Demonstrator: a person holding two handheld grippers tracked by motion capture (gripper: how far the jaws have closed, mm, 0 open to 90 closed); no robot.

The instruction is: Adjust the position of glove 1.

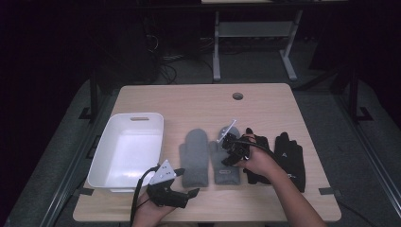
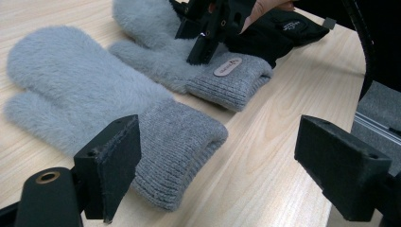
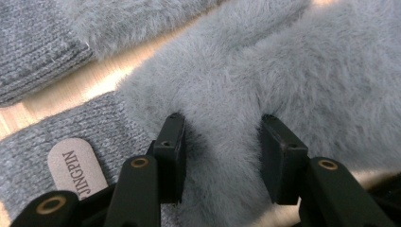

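Two fluffy grey mittens lie side by side on the wooden table, the left mitten [image 1: 195,156] [image 2: 85,94] and the right mitten [image 1: 222,171] [image 2: 156,52] [image 3: 283,61], whose cuff carries a small tan label [image 3: 75,168]. My right gripper [image 1: 227,158] [image 3: 222,125] presses down on the right mitten, its jaws closed in on a fold of fur near the thumb. My left gripper [image 1: 186,182] [image 2: 217,130] hovers open near the table's front edge, just short of the left mitten's cuff, holding nothing.
A white plastic bin [image 1: 128,117] stands at the left of the table. Two black gloves lie right of the mittens, one [image 1: 291,158] in full sight, the other [image 1: 259,176] partly under the person's right hand. A cable hole [image 1: 238,96] sits near the far edge.
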